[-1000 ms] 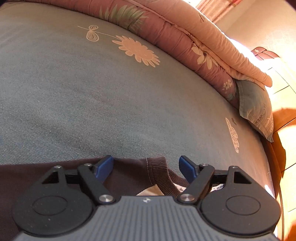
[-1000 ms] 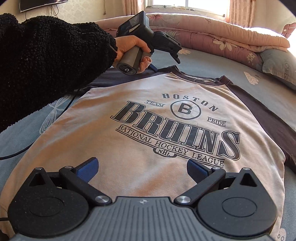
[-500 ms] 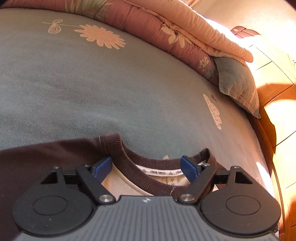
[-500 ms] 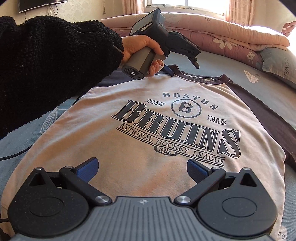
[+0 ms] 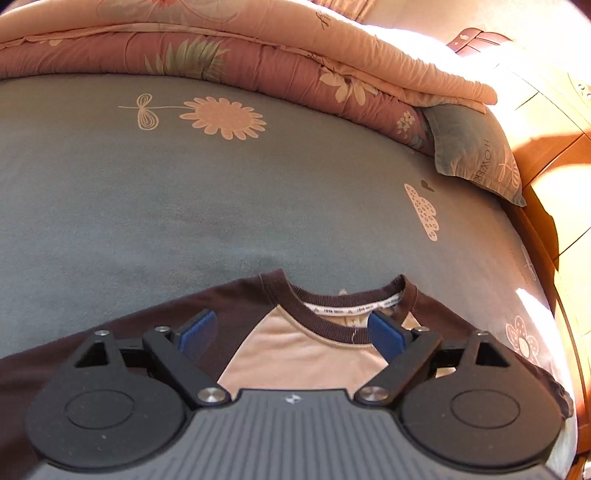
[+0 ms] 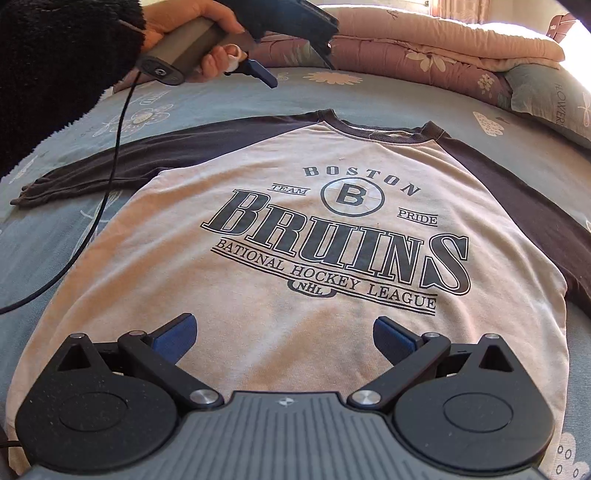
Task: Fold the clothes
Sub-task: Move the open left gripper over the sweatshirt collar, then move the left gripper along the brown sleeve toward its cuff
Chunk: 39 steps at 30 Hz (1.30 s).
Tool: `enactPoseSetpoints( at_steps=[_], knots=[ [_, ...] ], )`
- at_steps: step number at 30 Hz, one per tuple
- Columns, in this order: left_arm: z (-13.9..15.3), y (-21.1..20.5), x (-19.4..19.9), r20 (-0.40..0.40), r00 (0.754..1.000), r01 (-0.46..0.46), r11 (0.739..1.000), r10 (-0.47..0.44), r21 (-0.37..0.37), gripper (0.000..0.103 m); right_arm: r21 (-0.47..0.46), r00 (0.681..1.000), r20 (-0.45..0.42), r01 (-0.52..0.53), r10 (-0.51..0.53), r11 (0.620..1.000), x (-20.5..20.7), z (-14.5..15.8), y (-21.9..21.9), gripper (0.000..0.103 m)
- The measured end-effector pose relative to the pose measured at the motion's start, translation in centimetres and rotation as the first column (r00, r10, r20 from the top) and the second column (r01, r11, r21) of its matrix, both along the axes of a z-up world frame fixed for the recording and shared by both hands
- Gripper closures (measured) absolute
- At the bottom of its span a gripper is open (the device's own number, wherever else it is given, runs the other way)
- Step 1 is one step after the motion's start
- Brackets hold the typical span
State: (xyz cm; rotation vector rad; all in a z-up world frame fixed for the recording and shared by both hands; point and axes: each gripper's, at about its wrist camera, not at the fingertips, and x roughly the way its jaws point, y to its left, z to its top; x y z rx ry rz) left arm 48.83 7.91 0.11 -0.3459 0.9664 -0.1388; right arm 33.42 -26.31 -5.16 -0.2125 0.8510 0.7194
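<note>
Raglan sweatshirt (image 6: 295,258), beige body with dark brown sleeves and a dark ribbed collar, lies flat and face up on the grey-blue bed sheet (image 5: 184,203), printed with "BOSTON BRUINS" lettering across the chest. Both sleeves are spread outward on the sheet; the one on the picture's left runs straight out to its cuff. The lower front of the garment lies directly below the right hand-held gripper (image 6: 284,334), whose blue pads stand wide apart with nothing pinched between them.

Left hand-held gripper (image 5: 291,328) hangs above the collar (image 5: 325,321) and shoulder area, clear of the cloth. Its jaws have just been opening and now stand released, with only the neckline seen below the gap. In the right wrist view this same tool (image 6: 295,55) appears far ahead, raised over the sheet beyond the neckline, gripped by a hand (image 6: 199,33) emerging from a black fleece sleeve (image 6: 62,62); a black cable (image 6: 107,177) trails down from its handle across the left sleeve of the garment.

Beyond the collar, past the left hand-held gripper, a folded pink floral quilt (image 5: 258,55) lies along the far edge of the bed, with a grey-blue pillow (image 5: 476,155) at its right end.
</note>
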Motion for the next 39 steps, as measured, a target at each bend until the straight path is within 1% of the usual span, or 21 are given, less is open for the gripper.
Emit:
enactPoseSetpoints(
  at_steps=[2, 4, 5, 7, 9, 11, 12, 15, 16, 17, 21, 22, 24, 26, 28, 30, 32, 34, 35, 36, 39],
  knots=[
    [0.0, 1.3, -2.7, -0.057, 0.998, 0.011, 1.0, -0.012, -0.025, 0.013, 0.009, 1.0, -0.006, -0.001, 0.001, 1.0, -0.1, 0.1, 0.0, 0.0],
    [-1.5, 2.4, -4.8, -0.111, 0.994, 0.02, 0.999, -0.025, -0.049, 0.012, 0.012, 1.0, -0.013, 0.003, -0.003, 1.0, -0.2, 0.1, 0.2, 0.0],
    [-2.5, 2.9, -5.7, -0.131, 0.991, 0.011, 0.999, -0.017, -0.049, 0.012, 0.014, 1.0, -0.017, 0.005, -0.005, 1.0, -0.3, 0.1, 0.3, 0.0],
    [-4.9, 4.2, -7.1, -0.156, 0.987, -0.034, 0.999, 0.028, -0.035, 0.012, 0.018, 1.0, -0.024, 0.0, 0.001, 1.0, -0.5, 0.1, 0.6, 0.0],
    [-6.6, 6.1, -7.4, -0.161, 0.982, -0.106, 0.993, 0.098, -0.043, 0.012, 0.015, 1.0, -0.023, -0.01, 0.011, 1.0, -0.7, 0.0, 1.0, 0.0],
    [-8.3, 8.7, -7.3, -0.151, 0.969, -0.207, 0.975, 0.193, -0.078, 0.013, 0.005, 1.0, -0.02, -0.022, 0.022, 1.0, -0.9, -0.2, 1.3, 0.0],
    [-8.8, 9.8, -7.1, -0.133, 0.963, -0.246, 0.964, 0.232, -0.103, 0.013, -0.003, 0.999, -0.018, -0.03, 0.03, 1.0, -1.0, -0.3, 1.5, 0.0],
    [-9.1, 12.5, -6.4, -0.064, 0.942, -0.336, 0.923, 0.329, -0.187, 0.012, -0.034, 0.999, -0.014, -0.037, 0.036, 0.999, -0.9, -0.8, 2.0, 0.0],
    [-9.2, 13.3, -6.0, -0.06, 0.933, -0.359, 0.907, 0.355, -0.22, 0.012, -0.043, 0.999, -0.013, -0.035, 0.035, 0.998, -0.9, -1.0, 2.0, 0.0],
    [-8.9, 13.8, -5.7, -0.062, 0.93, -0.365, 0.9, 0.361, -0.239, 0.013, -0.052, 0.999, -0.011, -0.034, 0.033, 0.998, -0.8, -1.2, 2.1, 0.0],
    [-6.6, 14.5, -6.0, -0.003, 0.941, -0.329, 0.914, 0.338, -0.235, 0.012, -0.07, 0.999, -0.002, -0.032, 0.032, 0.997, -0.7, -1.5, 2.1, 0.0],
    [-6.1, 14.8, -6.3, -0.005, 0.943, -0.324, 0.919, 0.332, -0.226, 0.012, -0.071, 0.999, 0.0, -0.032, 0.032, 0.997, -0.8, -1.5, 2.1, 0.0],
    [-6.0, 15.6, -7.0, -0.059, 0.946, -0.323, 0.927, 0.317, -0.191, 0.012, -0.074, 0.999, 0.004, -0.031, 0.032, 0.997, -0.9, -1.5, 2.2, 0.0],
    [-6.3, 16.4, -8.3, -0.089, 0.945, -0.326, 0.933, 0.316, -0.152, 0.012, -0.077, 0.999, 0.009, -0.032, 0.033, 0.997, -0.9, -1.6, 2.3, 0.0],
    [-7.2, 17.2, -9.3, -0.114, 0.941, -0.334, 0.931, 0.319, -0.149, 0.012, -0.078, 0.999, 0.015, -0.031, 0.033, 0.996, -1.0, -1.7, 2.4, 0.0],
    [-8.4, 17.8, -9.5, -0.122, 0.932, -0.356, 0.923, 0.34, -0.149, 0.012, -0.078, 0.999, 0.02, -0.029, 0.031, 0.997, -1.0, -1.7, 2.5, 0.0],
    [-9.1, 18.3, -9.0, -0.07, 0.927, -0.374, 0.917, 0.368, -0.139, 0.012, -0.08, 0.999, 0.028, -0.03, 0.032, 0.996, -1.1, -1.8, 2.6, 0.0],
    [-9.3, 18.6, -7.9, -0.026, 0.922, -0.387, 0.917, 0.386, -0.095, 0.012, -0.082, 0.999, 0.037, -0.031, 0.034, 0.996, -1.1, -1.8, 2.7, 0.0],
    [-9.5, 18.9, -7.3, -0.007, 0.919, -0.393, 0.916, 0.394, -0.084, 0.01, -0.082, 0.999, 0.04, -0.031, 0.034, 0.996, -1.1, -1.9, 2.7, 0.0],
    [-9.5, 19.1, -6.9, 0.001, 0.916, -0.4, 0.912, 0.402, -0.088, 0.007, -0.083, 0.998, 0.042, -0.032, 0.036, 0.996, -1.1, -1.9, 2.8, 0.0],
    [-9.0, 19.9, -6.4, 0.003, 0.905, -0.422, 0.9, 0.425, -0.106, 0.007, -0.082, 0.998, 0.047, -0.036, 0.04, 0.996, -1.1, -1.9, 2.8, 0.0]
  ],
)
